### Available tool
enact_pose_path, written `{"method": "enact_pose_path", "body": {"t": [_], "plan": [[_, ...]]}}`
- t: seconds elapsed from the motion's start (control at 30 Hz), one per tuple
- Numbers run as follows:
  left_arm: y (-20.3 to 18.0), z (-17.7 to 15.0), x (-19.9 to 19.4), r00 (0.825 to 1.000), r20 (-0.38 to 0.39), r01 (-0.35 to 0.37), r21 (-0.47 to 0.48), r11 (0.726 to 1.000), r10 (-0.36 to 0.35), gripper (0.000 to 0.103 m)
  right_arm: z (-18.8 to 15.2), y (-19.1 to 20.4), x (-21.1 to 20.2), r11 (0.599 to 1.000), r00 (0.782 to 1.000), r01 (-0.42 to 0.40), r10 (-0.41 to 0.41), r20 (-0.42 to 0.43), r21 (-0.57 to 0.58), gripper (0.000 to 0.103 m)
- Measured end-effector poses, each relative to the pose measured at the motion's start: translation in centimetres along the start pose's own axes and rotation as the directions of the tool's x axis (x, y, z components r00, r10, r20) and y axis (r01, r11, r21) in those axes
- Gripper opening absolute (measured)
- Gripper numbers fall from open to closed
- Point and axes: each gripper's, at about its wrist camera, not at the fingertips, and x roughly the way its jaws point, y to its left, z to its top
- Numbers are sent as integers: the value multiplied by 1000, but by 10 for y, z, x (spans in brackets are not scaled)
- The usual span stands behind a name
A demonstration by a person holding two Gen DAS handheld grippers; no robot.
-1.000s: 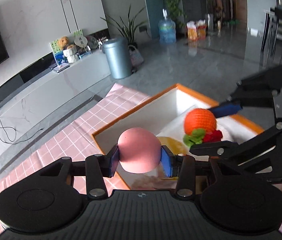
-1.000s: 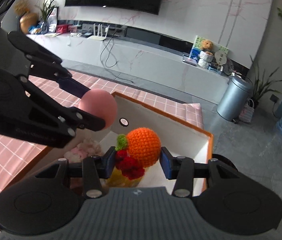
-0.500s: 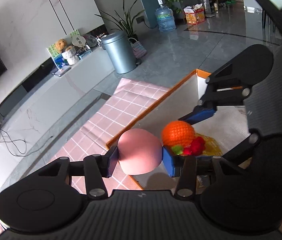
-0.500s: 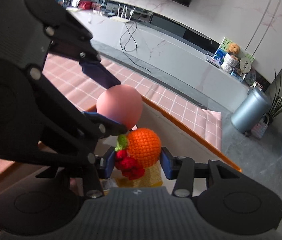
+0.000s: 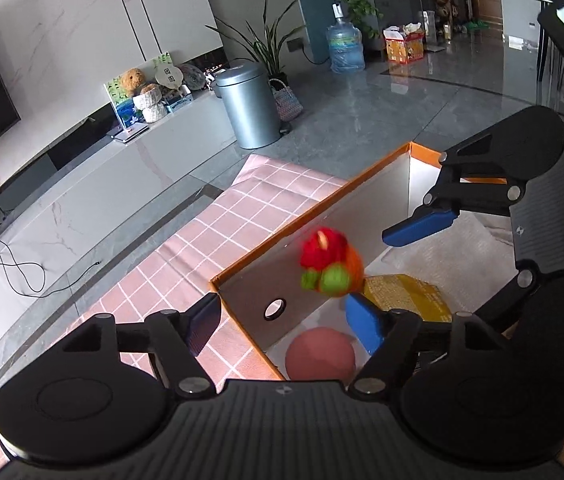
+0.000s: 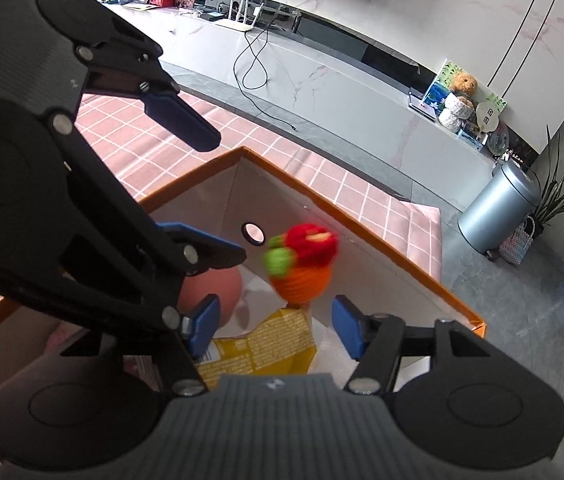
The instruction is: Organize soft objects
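Both grippers hang open over an orange-rimmed white box [image 5: 314, 216] [image 6: 362, 236]. My left gripper [image 5: 282, 326] is open; the pink ball [image 5: 320, 354] lies loose in the box below it, also seen in the right wrist view [image 6: 221, 292]. My right gripper [image 6: 273, 326] is open; the crocheted orange toy with red and green top [image 6: 302, 260] is blurred in the air between and ahead of its fingers, also seen in the left wrist view [image 5: 330, 266]. A yellow packet [image 6: 265, 344] [image 5: 406, 292] lies in the box.
The box sits on a pink checked tablecloth [image 5: 209, 240] [image 6: 153, 140]. Beyond are a grey floor, a low white TV cabinet [image 6: 322, 80], a metal bin [image 5: 249, 104] and a water bottle [image 5: 345, 50]. A pink fluffy item [image 6: 61, 338] lies at the box's left.
Both grippers have opened. The pink ball has dropped from my left gripper into the box. The crocheted orange toy has left my right gripper and is tumbling, blurred.
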Motion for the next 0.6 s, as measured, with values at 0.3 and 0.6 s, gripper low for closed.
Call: {"method": "enact_pose_path", "body": {"t": [0.3,0.6], "plan": [[0,1,-23,998,57,-3,-45,999,5,84,2,-1,-14,999,999,43,-44,18,20,78],[-10,-10,-67,987,159,-7,-116,993,26,84,-13,9,-60,984,993,112,-117,33,137,84]]}}
